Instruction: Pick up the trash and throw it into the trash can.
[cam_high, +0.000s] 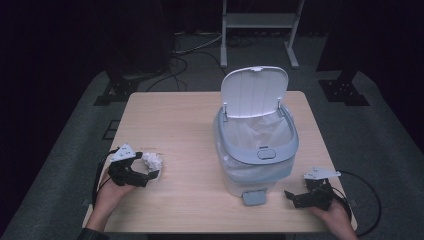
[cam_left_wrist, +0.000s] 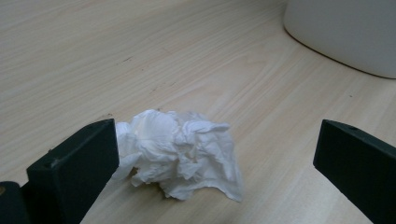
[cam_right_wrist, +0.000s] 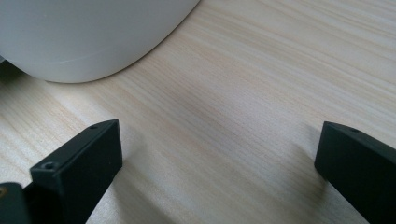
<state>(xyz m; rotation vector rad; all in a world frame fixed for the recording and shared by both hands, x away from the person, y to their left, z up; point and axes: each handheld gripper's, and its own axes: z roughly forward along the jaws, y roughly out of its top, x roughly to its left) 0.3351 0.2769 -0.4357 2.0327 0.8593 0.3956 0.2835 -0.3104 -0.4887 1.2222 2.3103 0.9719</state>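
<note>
A crumpled white tissue lies on the wooden table near its front left. My left gripper is open around it; in the left gripper view the tissue sits between the jaws, against the left one. A white pedal bin with a grey rim stands right of centre, its lid raised and a white liner inside. My right gripper rests open on the table to the right of the bin's grey pedal, with bare wood between its jaws.
The bin's white wall appears at the top right of the left gripper view, and the same wall at the top left of the right gripper view. Beyond the table are dark carpet, cables and a metal stand.
</note>
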